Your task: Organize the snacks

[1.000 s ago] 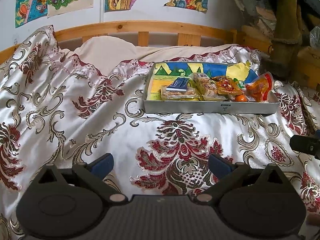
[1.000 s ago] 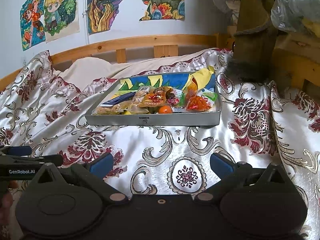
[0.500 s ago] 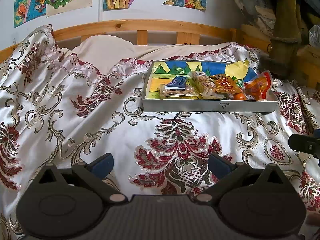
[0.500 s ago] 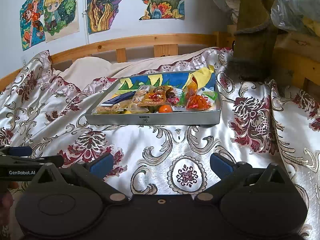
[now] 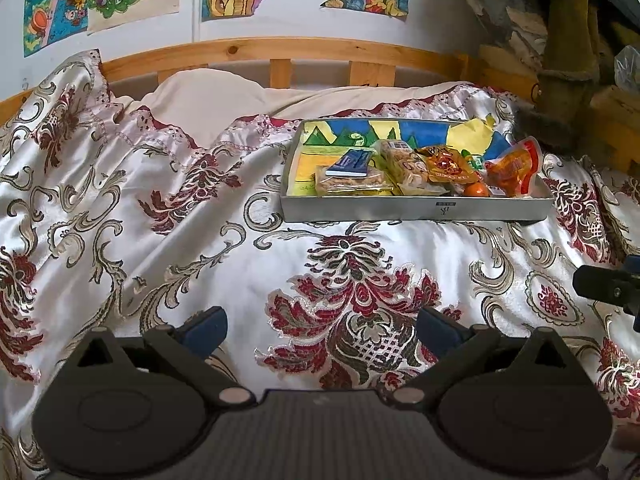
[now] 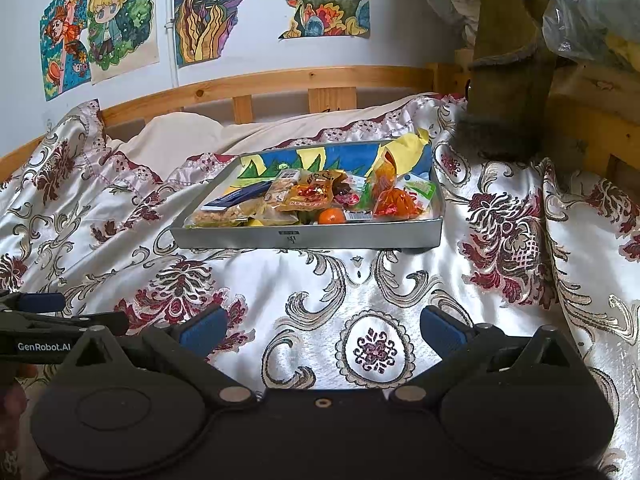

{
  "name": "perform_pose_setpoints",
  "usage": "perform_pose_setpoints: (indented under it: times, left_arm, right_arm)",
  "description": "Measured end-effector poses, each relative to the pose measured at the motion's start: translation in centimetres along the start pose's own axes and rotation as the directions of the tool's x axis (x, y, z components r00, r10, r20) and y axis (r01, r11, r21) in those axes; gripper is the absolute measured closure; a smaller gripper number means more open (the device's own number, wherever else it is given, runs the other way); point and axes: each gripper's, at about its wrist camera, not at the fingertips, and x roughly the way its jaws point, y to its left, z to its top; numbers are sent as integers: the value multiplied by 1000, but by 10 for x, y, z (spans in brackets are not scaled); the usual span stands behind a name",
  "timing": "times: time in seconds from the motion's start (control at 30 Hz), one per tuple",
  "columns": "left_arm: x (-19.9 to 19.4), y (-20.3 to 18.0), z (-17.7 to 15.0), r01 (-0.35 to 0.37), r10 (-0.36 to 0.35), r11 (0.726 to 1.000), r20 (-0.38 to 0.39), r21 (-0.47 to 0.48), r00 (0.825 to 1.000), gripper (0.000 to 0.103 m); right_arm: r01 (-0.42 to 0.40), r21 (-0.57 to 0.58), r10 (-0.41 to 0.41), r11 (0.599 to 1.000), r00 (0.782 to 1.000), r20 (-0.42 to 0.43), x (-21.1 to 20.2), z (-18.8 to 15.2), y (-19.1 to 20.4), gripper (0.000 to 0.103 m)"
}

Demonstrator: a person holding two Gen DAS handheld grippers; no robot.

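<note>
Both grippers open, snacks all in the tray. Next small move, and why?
Probably advance the right gripper toward the metal tray. Both it and the left gripper are open, empty and short of the tray, and the orange-red pouch sits on the right gripper's side.

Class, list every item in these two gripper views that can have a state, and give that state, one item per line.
left gripper: open, empty, above the bedspread.
right gripper: open, empty, short of the tray.
tray: flat on the bedspread, uncovered, holding snacks.
orange: loose in the tray, near the front wall.
blue packet: lying on another packet.
orange pouch: propped up at the tray's right end.
bedspread: rumpled.
</note>
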Motion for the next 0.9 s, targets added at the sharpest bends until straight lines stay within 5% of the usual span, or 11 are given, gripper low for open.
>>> perform_pose_setpoints:
  times: [0.9]
  left_arm:
    - [1,0,-3,5,-6,1000,-39,-19,999,0]
  right_arm:
    - [-11,3,11,1000,1000,-6,1,-5,3,1]
